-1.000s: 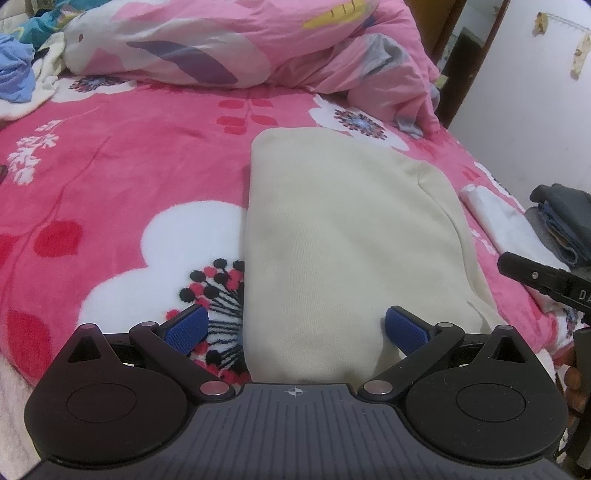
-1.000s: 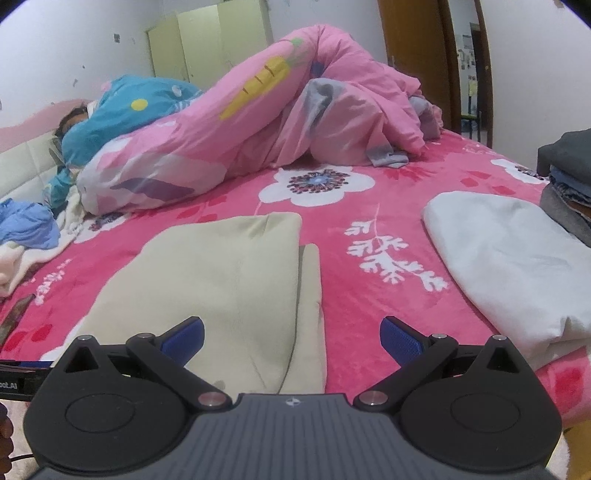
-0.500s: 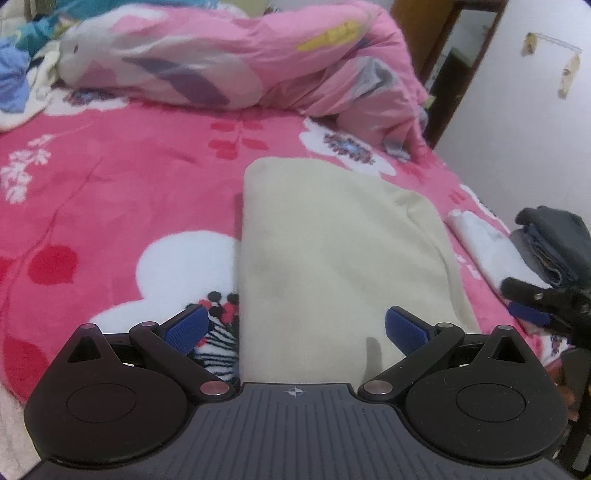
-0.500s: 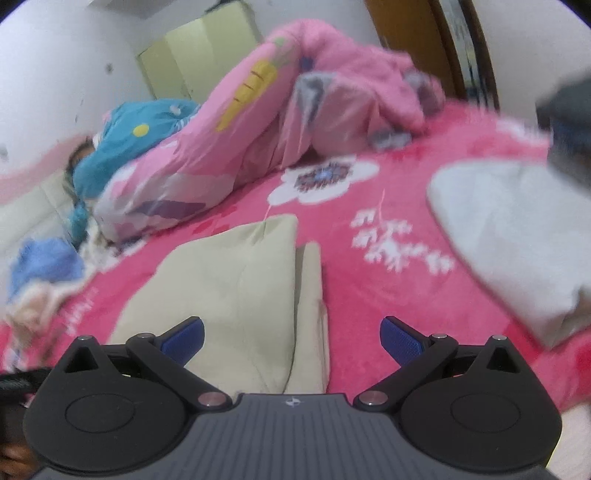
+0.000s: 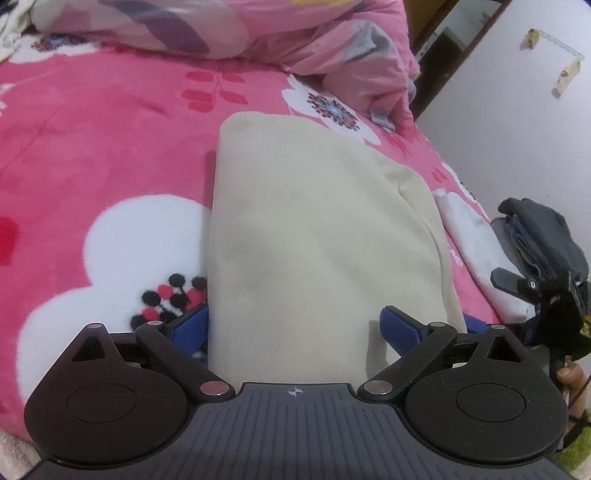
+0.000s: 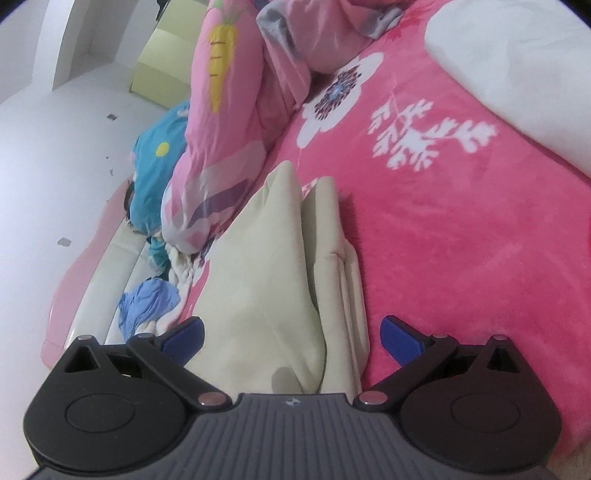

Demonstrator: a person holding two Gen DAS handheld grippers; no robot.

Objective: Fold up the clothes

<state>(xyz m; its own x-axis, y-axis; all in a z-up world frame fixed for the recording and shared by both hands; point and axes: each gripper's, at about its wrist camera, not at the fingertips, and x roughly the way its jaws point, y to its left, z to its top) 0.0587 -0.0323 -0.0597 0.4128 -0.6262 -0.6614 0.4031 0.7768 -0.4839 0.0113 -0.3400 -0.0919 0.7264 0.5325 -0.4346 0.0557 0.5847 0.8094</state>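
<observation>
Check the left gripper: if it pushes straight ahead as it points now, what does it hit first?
Likely the cream garment. The left gripper is open, and the cloth's near edge already lies between its fingers, one pad at each side. Beyond that lies only pink blanket. Whether the pads touch the cloth is unclear.

Left claw (image 5: 295,326) spread wide, blue pads either side of the near end of a folded cream fleece garment (image 5: 317,236). Garment flat on a bright pink flowered bed blanket (image 5: 103,140). Crumpled pink quilt (image 5: 258,33) behind. Right claw (image 5: 532,291) at right edge, near a folded white cloth (image 5: 469,232) and dark stacked clothes (image 5: 543,229).
</observation>
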